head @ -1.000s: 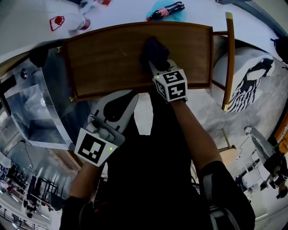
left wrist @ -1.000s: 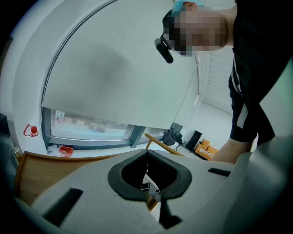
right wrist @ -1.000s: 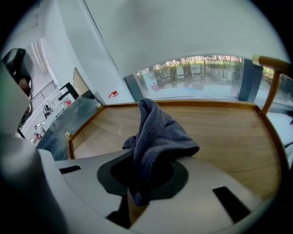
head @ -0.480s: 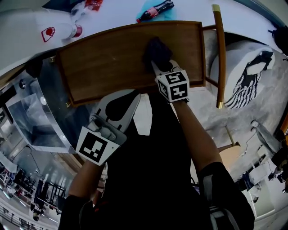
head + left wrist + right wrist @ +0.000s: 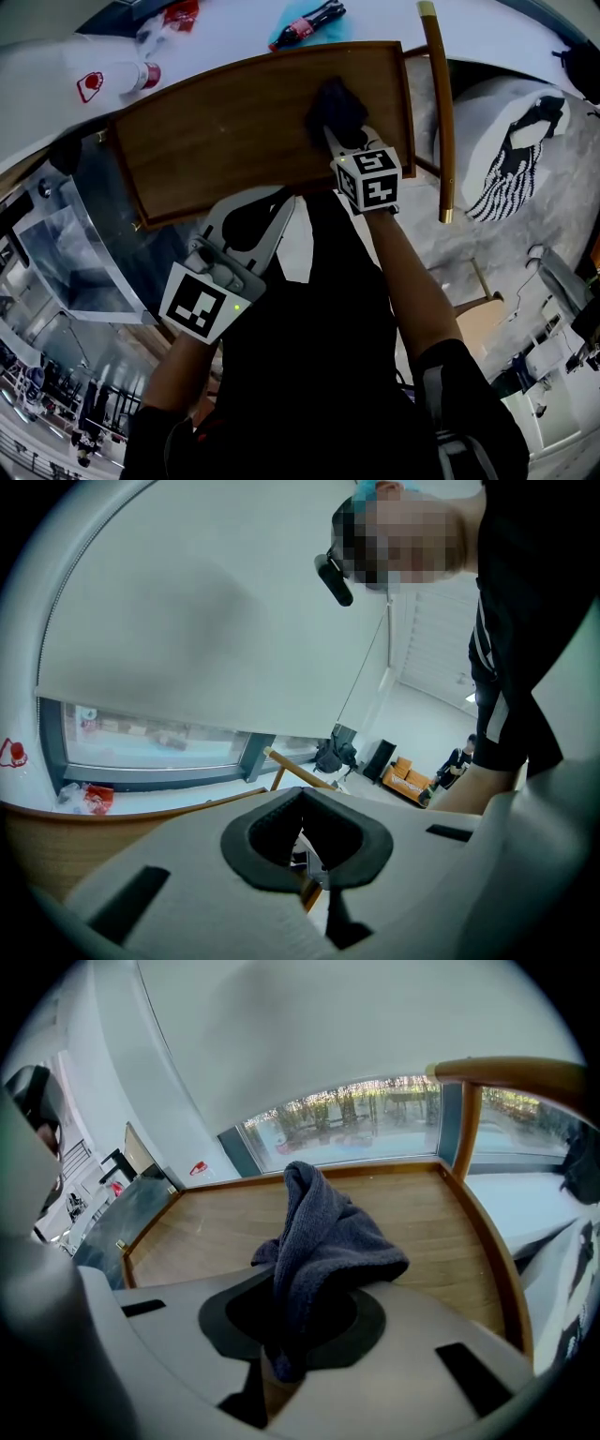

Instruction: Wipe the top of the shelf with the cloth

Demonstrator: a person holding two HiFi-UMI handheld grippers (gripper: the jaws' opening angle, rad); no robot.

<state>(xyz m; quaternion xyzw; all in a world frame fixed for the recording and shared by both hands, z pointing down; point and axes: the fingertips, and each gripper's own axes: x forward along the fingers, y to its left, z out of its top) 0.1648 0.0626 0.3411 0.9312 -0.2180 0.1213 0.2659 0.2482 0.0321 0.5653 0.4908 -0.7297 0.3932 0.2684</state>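
The shelf top (image 5: 216, 127) is a brown wooden panel with a raised rim. A dark blue-grey cloth (image 5: 339, 108) lies bunched on its right part, near the front edge. My right gripper (image 5: 336, 139) is shut on the cloth. In the right gripper view the cloth (image 5: 323, 1237) rises from between the jaws of the right gripper (image 5: 281, 1363) and droops over the wood (image 5: 216, 1227). My left gripper (image 5: 265, 208) hangs below the shelf's front edge, shut and holding nothing. The left gripper (image 5: 314, 892) points up and away from the shelf.
A cola bottle (image 5: 302, 23) and a red-and-white packet (image 5: 91, 84) lie on the white sill behind the shelf. A wooden rail (image 5: 439, 103) runs along the shelf's right side. A glass panel (image 5: 66, 244) is at the left. A white patterned bag (image 5: 511, 150) sits at the right.
My right gripper has slid the cloth to the right along the shelf top, closer to the right rim. The left gripper has kept its place.
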